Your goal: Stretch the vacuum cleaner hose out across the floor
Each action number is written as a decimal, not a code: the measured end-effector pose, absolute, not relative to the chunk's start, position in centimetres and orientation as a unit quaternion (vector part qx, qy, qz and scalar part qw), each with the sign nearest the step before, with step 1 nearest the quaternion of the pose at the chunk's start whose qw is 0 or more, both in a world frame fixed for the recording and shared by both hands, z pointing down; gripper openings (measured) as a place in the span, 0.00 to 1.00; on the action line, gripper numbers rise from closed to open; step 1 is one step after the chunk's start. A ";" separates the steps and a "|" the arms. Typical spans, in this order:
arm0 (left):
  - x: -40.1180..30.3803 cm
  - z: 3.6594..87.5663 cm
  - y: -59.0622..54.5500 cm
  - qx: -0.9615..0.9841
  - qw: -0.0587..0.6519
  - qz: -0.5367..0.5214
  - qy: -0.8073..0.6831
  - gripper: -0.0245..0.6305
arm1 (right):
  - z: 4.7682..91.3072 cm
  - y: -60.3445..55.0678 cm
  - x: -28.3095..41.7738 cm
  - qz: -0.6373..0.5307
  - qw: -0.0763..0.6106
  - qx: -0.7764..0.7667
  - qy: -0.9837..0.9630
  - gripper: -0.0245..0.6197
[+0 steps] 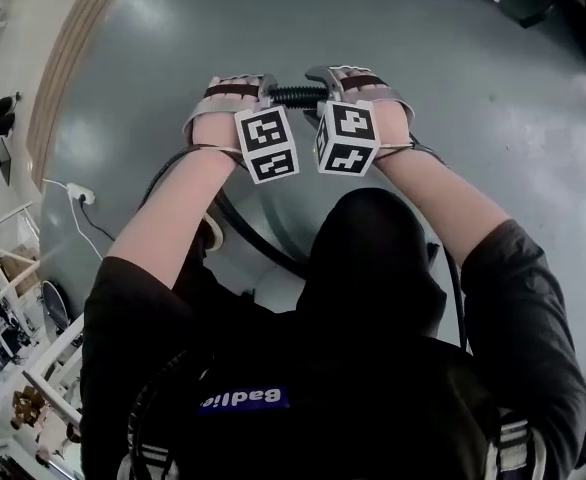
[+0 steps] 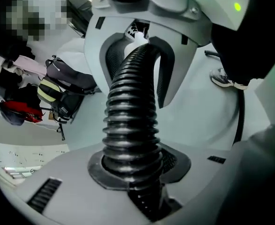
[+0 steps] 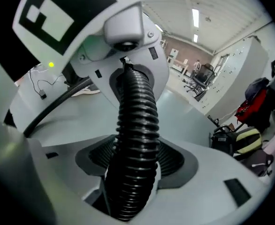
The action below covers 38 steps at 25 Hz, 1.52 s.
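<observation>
While in left claw [image 2: 133, 168], ribbed hose [image 2: 130, 111]

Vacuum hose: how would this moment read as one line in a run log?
left gripper: shut on hose | right gripper: open, hose between jaws | grippers: side by side

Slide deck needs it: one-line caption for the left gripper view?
Left gripper clamped on a black ribbed vacuum hose that leads into the right gripper.
</observation>
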<state>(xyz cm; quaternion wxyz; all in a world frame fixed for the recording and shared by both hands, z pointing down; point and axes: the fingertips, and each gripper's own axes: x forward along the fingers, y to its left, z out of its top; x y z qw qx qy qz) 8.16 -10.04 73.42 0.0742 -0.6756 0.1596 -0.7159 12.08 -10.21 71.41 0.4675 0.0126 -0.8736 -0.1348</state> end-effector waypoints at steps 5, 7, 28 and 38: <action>5.1 74.5 -10.4 -0.719 0.056 -0.675 0.157 0.28 | 72.1 -11.6 8.7 -0.075 0.485 0.051 -0.870 0.21; 4.9 74.0 -11.0 -0.751 0.035 -0.634 0.181 0.33 | 72.1 -12.1 8.2 -0.050 0.491 0.064 -0.867 0.21; -0.6 81.7 -10.3 -0.854 -0.238 -0.444 0.128 0.35 | 70.1 -18.9 13.2 0.147 0.575 0.316 -0.740 0.25; -5.6 75.2 -12.6 -0.873 -0.164 -0.457 0.038 0.20 | 71.7 -17.4 9.3 0.100 0.660 0.243 -0.704 0.52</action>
